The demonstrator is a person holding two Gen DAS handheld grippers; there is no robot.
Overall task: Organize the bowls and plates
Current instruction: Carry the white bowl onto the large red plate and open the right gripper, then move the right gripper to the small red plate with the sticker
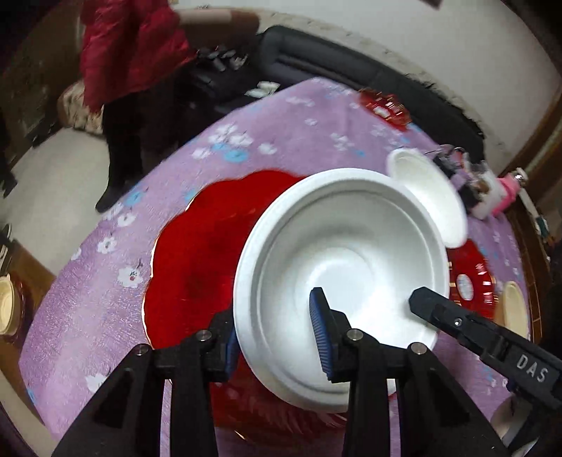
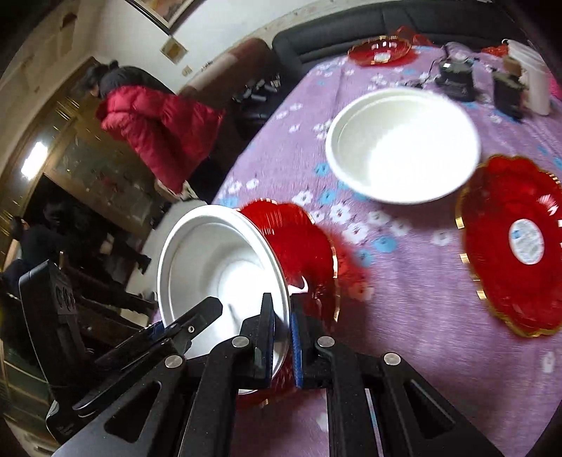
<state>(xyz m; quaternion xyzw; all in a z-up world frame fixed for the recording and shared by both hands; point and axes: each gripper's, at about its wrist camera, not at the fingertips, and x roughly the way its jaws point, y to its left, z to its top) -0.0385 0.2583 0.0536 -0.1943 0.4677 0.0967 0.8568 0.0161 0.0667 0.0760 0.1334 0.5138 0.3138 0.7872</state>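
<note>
Item 1, nearest: my left gripper (image 1: 277, 337), jaws clamped across the near rim of the white bowl (image 1: 344, 267), one blue pad inside the wall, one outside. The bowl is carried tilted, mouth toward the camera, off the cloth.

Item 2: my right gripper (image 2: 282, 337), jaws likewise pinching that bowl's (image 2: 224, 267) rim from the other side. Both tools grip one bowl; I judge this a two-handed carry.

Item 3: red scalloped plate (image 1: 196, 267) with gilt edge, directly behind and under the bowl. From the right wrist view the plate (image 2: 309, 246) looks pressed to the bowl's underside; whether it is lifted with the bowl or lying on the cloth I cannot tell.

Item 4: purple flowered tablecloth (image 2: 404, 316), covering the table.

Item 5, mid-distance: second white bowl (image 2: 400, 144), upright on the cloth, well apart from the held one; probable nesting target. Beside it, a second red plate (image 2: 516, 246) with a round label.

Item 6, far: third red plate (image 2: 379, 51) near the table's far edge; a dark sofa (image 2: 421, 24) beyond.

Handling note: I would level the bowl before lowering, keep both grips even so the thin rim does not twist, and release one side only once it is seated.
</note>
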